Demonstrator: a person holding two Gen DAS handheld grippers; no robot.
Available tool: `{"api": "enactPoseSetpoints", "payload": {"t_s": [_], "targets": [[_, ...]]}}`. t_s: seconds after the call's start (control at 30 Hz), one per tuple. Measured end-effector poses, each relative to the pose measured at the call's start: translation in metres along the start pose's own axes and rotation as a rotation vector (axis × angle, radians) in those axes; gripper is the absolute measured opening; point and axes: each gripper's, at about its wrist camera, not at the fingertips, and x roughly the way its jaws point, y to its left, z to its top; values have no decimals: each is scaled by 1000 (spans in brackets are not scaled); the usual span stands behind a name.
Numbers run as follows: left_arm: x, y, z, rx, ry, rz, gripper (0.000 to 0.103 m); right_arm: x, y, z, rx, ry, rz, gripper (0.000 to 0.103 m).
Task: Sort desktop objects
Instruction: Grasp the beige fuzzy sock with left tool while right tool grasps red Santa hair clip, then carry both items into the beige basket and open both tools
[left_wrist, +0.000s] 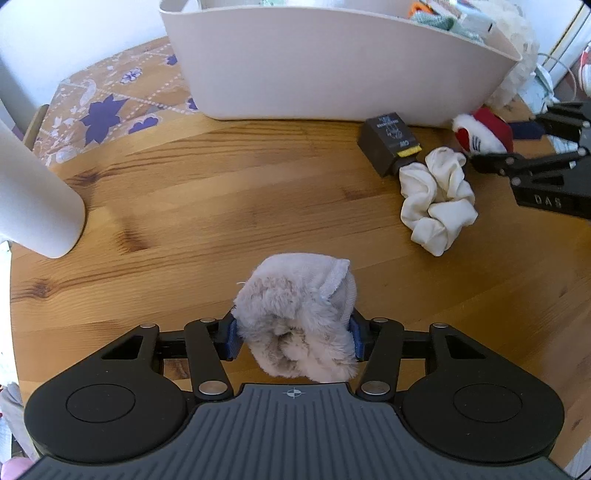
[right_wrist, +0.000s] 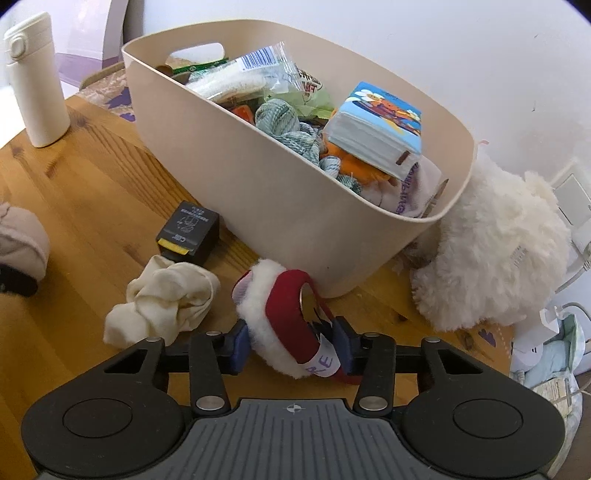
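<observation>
Two grippers, each clenched on a soft item on the wooden table (left_wrist: 184, 192) beside the beige bin (right_wrist: 280, 206).

Only the right wrist view shows the bin's crowded inside and the white plush (right_wrist: 495, 251) against its far corner; the left wrist view alone shows bare table reaching its rounded left edge. The left gripper (left_wrist: 294, 334) grasps the grey fuzzy sock (left_wrist: 295, 317); the right gripper (right_wrist: 290, 349) squeezes the red fur-trimmed hat (right_wrist: 284, 317). A white scrunchie (left_wrist: 436, 199) and black box (left_wrist: 388, 142) lie between them.

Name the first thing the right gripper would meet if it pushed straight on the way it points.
Beyond the red plush between its fingers, the right gripper would probably meet the bin wall, though depth is unclear.
</observation>
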Motion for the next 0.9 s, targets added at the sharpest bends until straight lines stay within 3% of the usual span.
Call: {"api": "enactPoseSetpoints", "payload": {"t_s": [0.5,0.9], "targets": [[-31,5,9,66,-123,0,53,-50,-13,-14,68,-79,34,35],[-68,9,39,73,-251,-21,53,-115,-27,5,90,-224,33,35]]}}
